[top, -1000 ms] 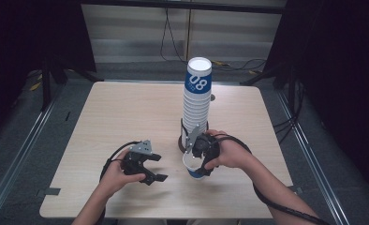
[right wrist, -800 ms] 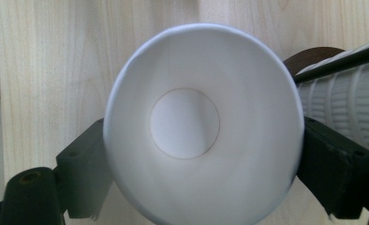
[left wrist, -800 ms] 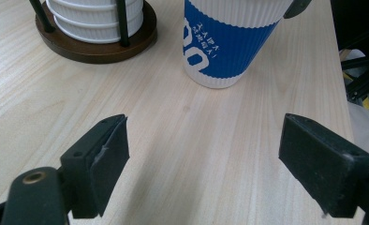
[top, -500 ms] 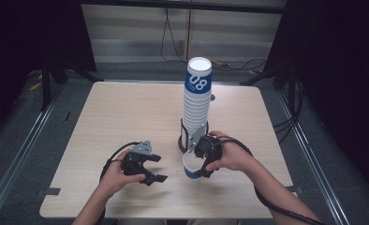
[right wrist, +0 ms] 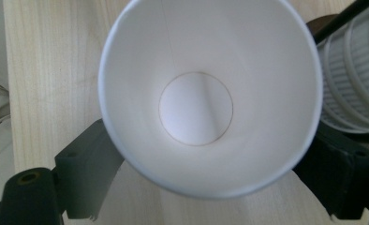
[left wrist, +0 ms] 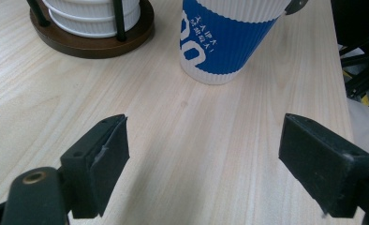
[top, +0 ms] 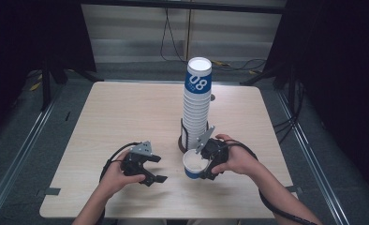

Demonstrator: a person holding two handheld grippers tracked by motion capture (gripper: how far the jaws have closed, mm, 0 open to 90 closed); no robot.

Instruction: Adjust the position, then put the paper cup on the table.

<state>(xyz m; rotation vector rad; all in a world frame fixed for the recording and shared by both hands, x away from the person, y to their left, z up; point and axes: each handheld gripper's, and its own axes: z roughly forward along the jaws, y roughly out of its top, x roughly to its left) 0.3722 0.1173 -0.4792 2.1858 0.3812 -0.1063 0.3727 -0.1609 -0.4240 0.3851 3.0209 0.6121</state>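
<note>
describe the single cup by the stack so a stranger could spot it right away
Find the tall stack of cups in its round brown holder on the wooden table. Just in front of it, nearer the person, the right tongs grip one cup. It alone stands apart from the stack, blue-sleeved, open and empty.

High view looks down on the table (top: 126,112); gripper views sit close (sharing the cup (left wrist: 225,42)).
</note>
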